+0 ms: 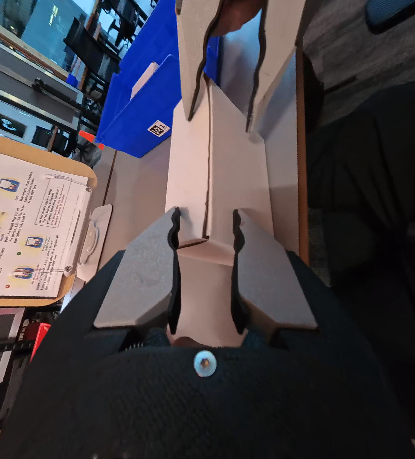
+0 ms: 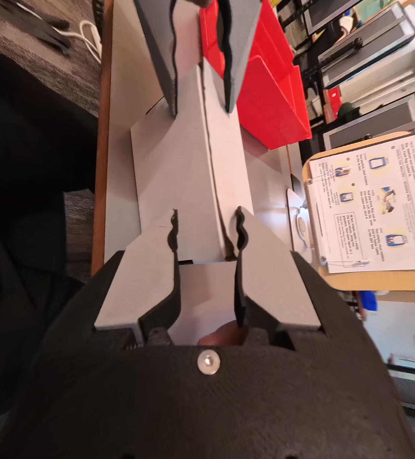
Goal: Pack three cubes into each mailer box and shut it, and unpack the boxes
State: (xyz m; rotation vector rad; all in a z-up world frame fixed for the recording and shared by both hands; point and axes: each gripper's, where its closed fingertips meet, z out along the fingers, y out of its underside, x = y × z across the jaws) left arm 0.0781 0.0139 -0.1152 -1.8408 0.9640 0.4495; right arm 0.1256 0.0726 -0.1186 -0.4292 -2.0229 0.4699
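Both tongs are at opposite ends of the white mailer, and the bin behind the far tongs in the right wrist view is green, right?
Not quite: in the right wrist view that bin is red, not green. The rest holds: both tongs, left and right, are at opposite ends of the white mailer.

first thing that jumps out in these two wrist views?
The white mailer box sits shut mid-table, with the left gripper and right gripper straddling its opposite ends, jaws apart. Next come the bins beyond it: a blue bin past the right gripper's end, a red bin past the left's. A clipboard with an instruction sheet lies beside the box.
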